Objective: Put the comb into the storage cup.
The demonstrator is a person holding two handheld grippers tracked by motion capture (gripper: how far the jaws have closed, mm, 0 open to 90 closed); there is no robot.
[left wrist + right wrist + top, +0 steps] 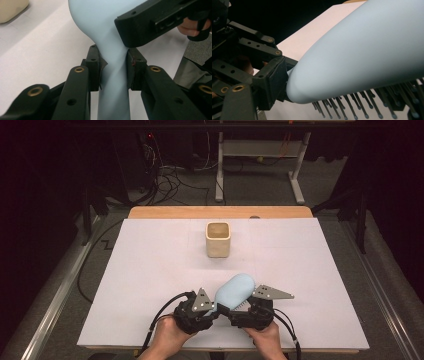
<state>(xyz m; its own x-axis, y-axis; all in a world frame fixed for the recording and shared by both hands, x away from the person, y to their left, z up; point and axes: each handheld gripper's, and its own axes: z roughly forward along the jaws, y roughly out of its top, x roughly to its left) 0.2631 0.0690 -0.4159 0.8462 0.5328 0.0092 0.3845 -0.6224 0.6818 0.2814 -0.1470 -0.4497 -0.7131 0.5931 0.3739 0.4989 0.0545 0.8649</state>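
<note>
Near the table's [150, 270] front edge, the left gripper [113, 66] clamps the hairbrush [235, 291] handle; the brush points away toward the cup [218, 239]. The right gripper [245, 310] is beside the bristles; I cannot tell its opening.

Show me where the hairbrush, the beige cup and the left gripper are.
hairbrush [236, 289], high view, on its pale blue back.
beige cup [218, 246], high view, on its front wall.
left gripper [113, 68], left gripper view, between its pads, clamped on the handle.

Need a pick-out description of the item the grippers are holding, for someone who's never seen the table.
On the white table, look at the near edge where both hands meet. The pale blue hairbrush lies there, gripped at its handle, dark bristles underneath; the only other item is a beige square cup farther back.
</note>
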